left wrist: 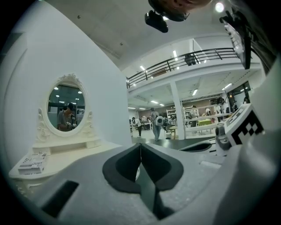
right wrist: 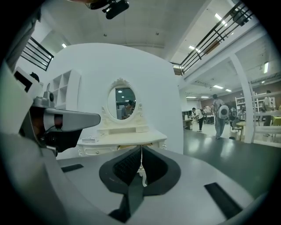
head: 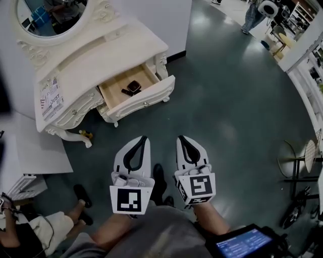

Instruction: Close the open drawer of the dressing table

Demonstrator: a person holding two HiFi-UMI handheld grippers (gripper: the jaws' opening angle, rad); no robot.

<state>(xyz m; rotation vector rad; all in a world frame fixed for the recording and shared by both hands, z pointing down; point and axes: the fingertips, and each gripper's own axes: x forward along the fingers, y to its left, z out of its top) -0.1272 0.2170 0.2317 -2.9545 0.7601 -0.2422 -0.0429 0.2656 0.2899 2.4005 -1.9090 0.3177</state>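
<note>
Currently 2 tongs pressed together, nothing pinched: left gripper (head: pixel 143 139) and right gripper (head: pixel 181 138) side by side over dark floor (head: pixel 227 101), well apart from dressing table (head: pixel 91 55). Drawer (head: pixel 146 99) stands pulled out at table's front edge, right end in head view (small dark item (head: pixel 132 87) inside). Oval mirror (head: pixel 50 17) at back edge.

A dark grey-green floor (head: pixel 237 111) with a soft sheen spreads through a large hall. A plain white wall (head: pixel 151 15) stands at the back, under a bare concrete ceiling (left wrist: pixel 109 26). A balcony with a black railing (left wrist: pixel 193 57) runs above, carried by a white column (left wrist: pixel 178 110), and strip lights (left wrist: pixel 175 54) glow overhead. White shelving (head: pixel 310 80) lines the right side, near pale round chairs (head: pixel 288 153). People (left wrist: pixel 157 125) stand far off.
</note>
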